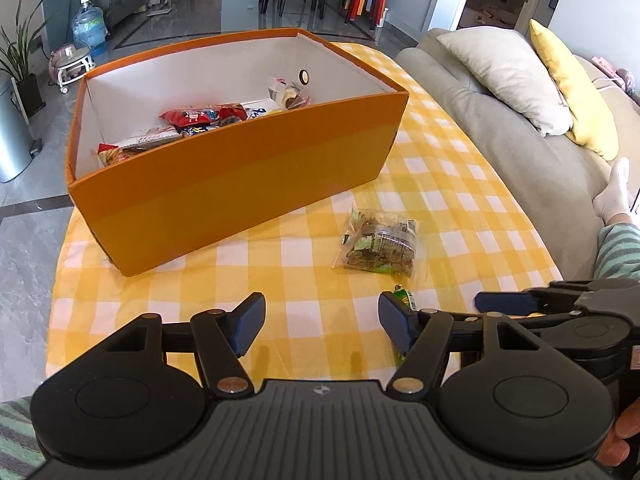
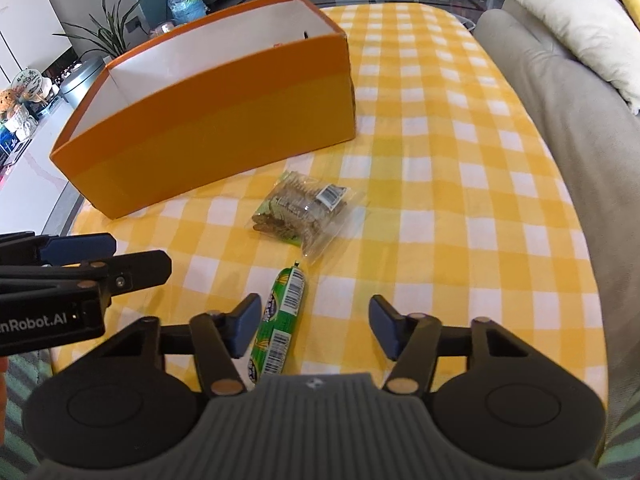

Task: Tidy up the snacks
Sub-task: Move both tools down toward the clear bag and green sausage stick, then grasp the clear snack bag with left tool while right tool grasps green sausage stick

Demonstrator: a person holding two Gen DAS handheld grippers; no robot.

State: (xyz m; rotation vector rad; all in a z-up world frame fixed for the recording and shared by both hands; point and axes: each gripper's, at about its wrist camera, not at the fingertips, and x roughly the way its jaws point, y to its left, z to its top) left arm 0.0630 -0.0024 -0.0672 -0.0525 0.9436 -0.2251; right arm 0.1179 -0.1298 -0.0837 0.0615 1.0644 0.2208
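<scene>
An orange box (image 1: 224, 196) (image 2: 208, 120) with white inner walls stands on the yellow checked tablecloth (image 1: 460, 184) and holds several snack packets (image 1: 200, 118). A clear bag of brownish snacks (image 1: 378, 246) (image 2: 300, 210) lies in front of the box. A green wrapped stick snack (image 2: 278, 320) (image 1: 405, 298) lies near the front edge. My right gripper (image 2: 314, 328) is open, and the green stick lies between its fingers beside the left one; the pads do not press it. My left gripper (image 1: 322, 324) is open over bare cloth, with nothing between its fingers.
A beige sofa (image 1: 500, 120) with a cream cushion (image 1: 504, 76) and a yellow cushion (image 1: 568, 88) runs along the right. A person's sock (image 1: 614, 192) and striped sleeve show there. A water bottle (image 1: 89, 26), plants and a metal bin (image 1: 10, 136) stand on the floor at left.
</scene>
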